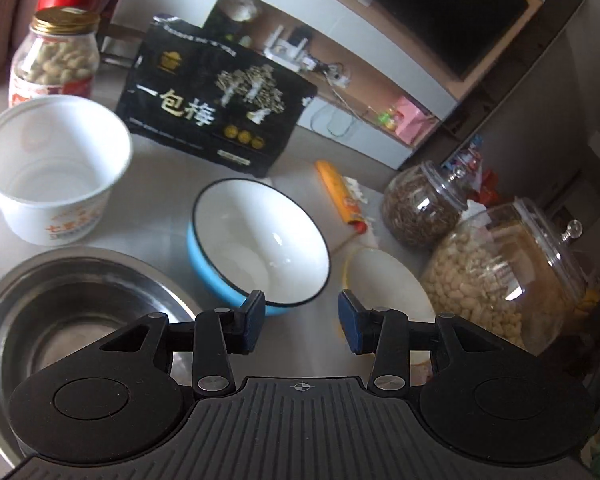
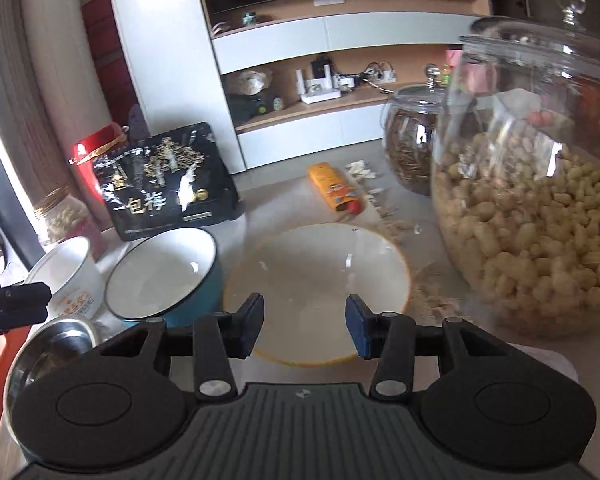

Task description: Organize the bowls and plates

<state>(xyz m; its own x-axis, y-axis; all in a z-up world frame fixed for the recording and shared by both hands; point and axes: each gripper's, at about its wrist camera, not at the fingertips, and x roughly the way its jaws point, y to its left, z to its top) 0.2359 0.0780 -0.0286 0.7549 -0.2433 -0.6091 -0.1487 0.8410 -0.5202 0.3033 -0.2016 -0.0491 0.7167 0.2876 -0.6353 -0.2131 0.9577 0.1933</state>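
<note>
Both grippers, left gripper [image 1: 302, 322] and right gripper [image 2: 304, 326], fingers apart, empty; peanut jar [image 2: 540, 220] at 2 o'clock could get knocked reaching yellow-rimmed plate [image 2: 320, 276].

We see a shiny metal bowl [image 1: 60, 312], a smooth glossy blue bowl [image 1: 256, 244], a paper cup [image 1: 54, 168], clear glass jars [image 2: 532, 200], and a smooth, dull tabletop [image 1: 160, 216].
</note>
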